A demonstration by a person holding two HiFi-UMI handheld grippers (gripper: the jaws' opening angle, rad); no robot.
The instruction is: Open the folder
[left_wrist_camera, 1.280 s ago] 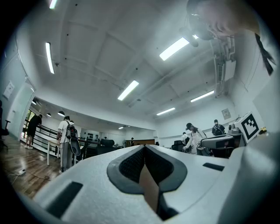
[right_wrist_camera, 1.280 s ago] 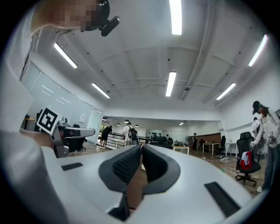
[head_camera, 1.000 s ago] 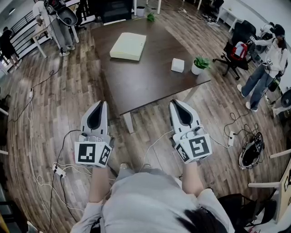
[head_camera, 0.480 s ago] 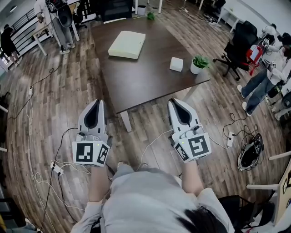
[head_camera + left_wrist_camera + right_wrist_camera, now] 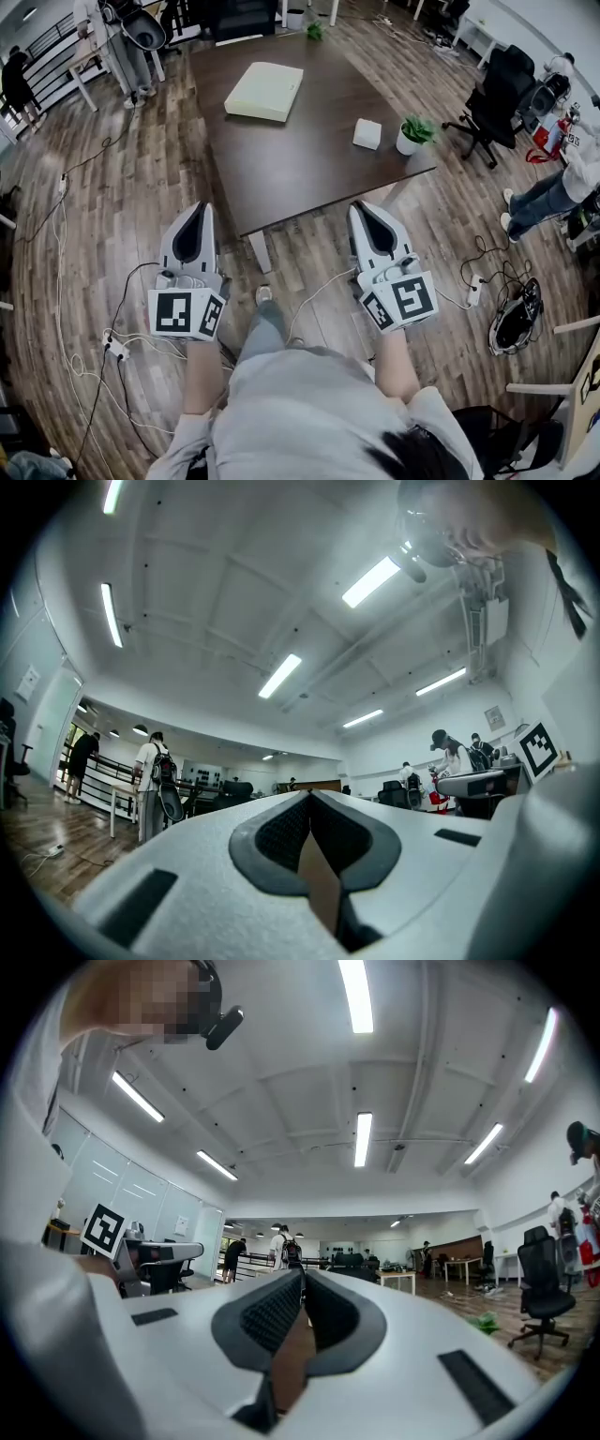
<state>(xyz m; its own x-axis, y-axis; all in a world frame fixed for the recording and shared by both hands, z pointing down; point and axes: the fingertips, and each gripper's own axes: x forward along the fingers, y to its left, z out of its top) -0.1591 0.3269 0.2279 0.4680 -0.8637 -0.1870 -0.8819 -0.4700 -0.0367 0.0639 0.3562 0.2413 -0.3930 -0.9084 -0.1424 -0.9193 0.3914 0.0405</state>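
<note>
Wood-plank flooring (image 5: 122,197) fills the open office; the dark table (image 5: 309,169) stands ahead of both grippers, its near corner just beyond their tips. The folder (image 5: 265,92) lies flat and closed on the far part of the tabletop, well ahead of the grippers and between their two lines of aim.

The left gripper (image 5: 199,211) and right gripper (image 5: 361,212) are held low, short of the table edge, at about the same stations as a second ago. In each gripper view the jaw tips meet with nothing between them: both are clenched and empty.

A white box (image 5: 367,134) and a potted plant (image 5: 412,133) sit ahead of the right gripper.

Change noted: the operator's shoe (image 5: 263,294) has stepped forward between the grippers. Judgement: this is the approach phase. The folder is untouched, and the jaws must part before its cover can be lifted.
</note>
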